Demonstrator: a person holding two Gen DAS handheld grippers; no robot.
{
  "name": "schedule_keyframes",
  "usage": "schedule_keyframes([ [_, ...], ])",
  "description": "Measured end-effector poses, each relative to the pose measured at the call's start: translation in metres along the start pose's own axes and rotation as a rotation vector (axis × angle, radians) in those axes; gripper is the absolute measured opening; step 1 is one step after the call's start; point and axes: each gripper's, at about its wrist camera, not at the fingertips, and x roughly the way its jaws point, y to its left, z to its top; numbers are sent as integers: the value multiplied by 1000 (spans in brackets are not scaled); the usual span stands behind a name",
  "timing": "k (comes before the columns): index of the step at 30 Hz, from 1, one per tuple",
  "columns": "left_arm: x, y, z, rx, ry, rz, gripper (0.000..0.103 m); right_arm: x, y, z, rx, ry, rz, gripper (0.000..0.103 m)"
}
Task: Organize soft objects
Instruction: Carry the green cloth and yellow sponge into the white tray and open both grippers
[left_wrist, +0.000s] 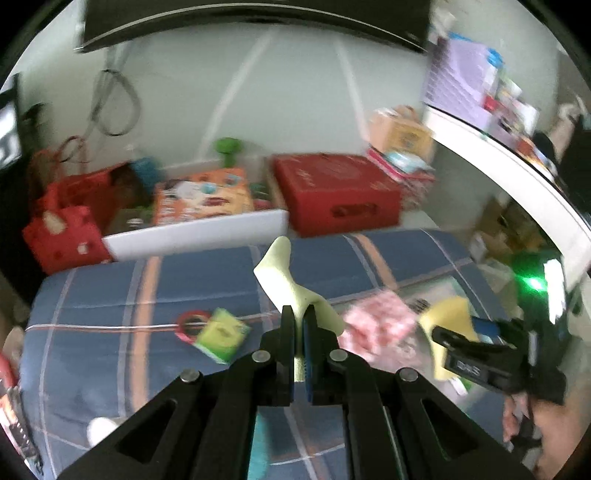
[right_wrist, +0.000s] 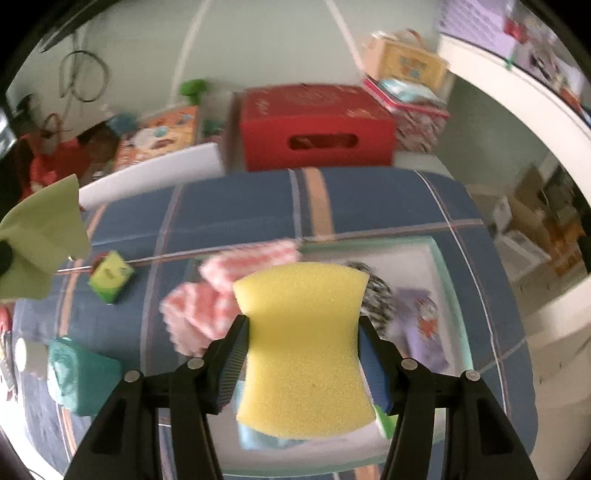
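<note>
Sponge, yellow, sits squeezed between the right gripper pads, held above a tray on the blue plaid bed cover. Left gripper, angled downward, is clamped tight on a pale green cloth raised over the bed. Pink checked cloths lie beside the tray. Red box stands beyond. Motion blur obscures tray contents.

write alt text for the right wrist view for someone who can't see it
The right tongs pinch a yellow sponge at its narrow waist, above a blue plaid bedspread. Below it a shallow tray holds pink checked cloths. At the far left hangs a pale green cloth.
</note>
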Motion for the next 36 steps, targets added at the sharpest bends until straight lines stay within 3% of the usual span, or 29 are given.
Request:
schedule_keyframes([
  [4, 20, -41, -9, 90, 60, -87, 3, 12, -24, -6, 48, 45, -47, 61],
  [10, 67, -87, -36, 184, 209, -164, 4, 29, -46, -14, 104, 98, -72, 61],
  [15, 113, -97, -64, 199, 345, -160, 4, 51, -49, -21, 119, 162, -63, 62],
  [20, 139, -96, -81, 199, 422, -137, 4, 63, -51, -25, 124, 195, -59, 63],
  [27, 142, -98, -80, 201, 452, -140, 7, 63, -50, -26, 118, 205, -72, 64],
  [28, 141, -100, -78, 201, 455, -141, 9, 62, -50, -25, 118, 206, -74, 65],
  [30, 137, -101, -76, 198, 454, -149, 27, 61, -49, -25, 114, 207, -80, 68],
  [32, 130, -103, -73, 206, 444, -160, 36, 60, -48, -24, 105, 216, -95, 68],
  [36, 114, -105, -63, 232, 400, -151, 38, 50, -48, -22, 99, 204, -109, 69],
])
